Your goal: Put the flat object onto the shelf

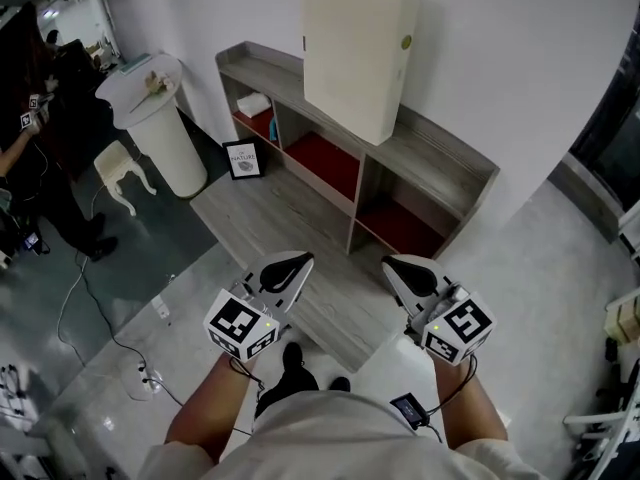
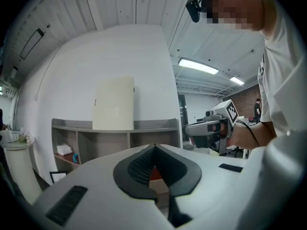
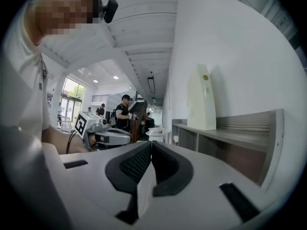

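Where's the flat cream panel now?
Head view, top centre: the flat cream panel stands on the shelf top against the wall, above the middle compartment.

walls [image 1: 520, 48]: white | floor [image 1: 90, 308]: glossy grey | furniture: round white pedestal table [image 1: 165, 138] | light: ceiling strip [image 2: 197, 66]

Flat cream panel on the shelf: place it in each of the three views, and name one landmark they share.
Head view: the flat cream panel stands at top centre, upright on the shelf top.
Left gripper view: left of centre, seen face-on.
Right gripper view: right of centre, seen nearly edge-on.
Shared landmark: the grey wooden shelf beneath it.
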Motion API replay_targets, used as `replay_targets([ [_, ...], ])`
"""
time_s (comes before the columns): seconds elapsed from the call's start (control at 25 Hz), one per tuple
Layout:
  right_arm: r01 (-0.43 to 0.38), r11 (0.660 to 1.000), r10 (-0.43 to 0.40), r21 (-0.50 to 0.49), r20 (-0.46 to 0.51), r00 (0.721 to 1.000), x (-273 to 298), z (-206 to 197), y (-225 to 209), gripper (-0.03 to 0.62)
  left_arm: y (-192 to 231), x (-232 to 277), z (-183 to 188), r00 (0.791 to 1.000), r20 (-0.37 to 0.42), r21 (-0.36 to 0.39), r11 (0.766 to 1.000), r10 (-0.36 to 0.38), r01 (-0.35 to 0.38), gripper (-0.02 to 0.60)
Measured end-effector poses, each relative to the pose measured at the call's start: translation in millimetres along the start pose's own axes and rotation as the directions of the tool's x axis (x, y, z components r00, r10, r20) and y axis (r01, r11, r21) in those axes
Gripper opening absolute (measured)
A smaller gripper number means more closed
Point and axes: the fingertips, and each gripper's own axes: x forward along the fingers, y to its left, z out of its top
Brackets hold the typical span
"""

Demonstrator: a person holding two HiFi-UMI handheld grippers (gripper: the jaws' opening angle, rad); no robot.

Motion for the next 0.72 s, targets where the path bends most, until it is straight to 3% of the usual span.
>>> replay_targets([
  [0.28,-0.094,0.995,0.093,-0.026,-0.026,0.995,-11,-17,40,0.020,-16,-24,-7,1.000,0.012,-0.014,1.000,0.027,-0.027,0.012],
  [0.72,-0.027,1.000,0.027,-0.001,0.017,0.999,-7,-4,93,0.020,-28,-79,6,0.999,0.015,0.026,0.999,-0.034,0.034,0.012],
])
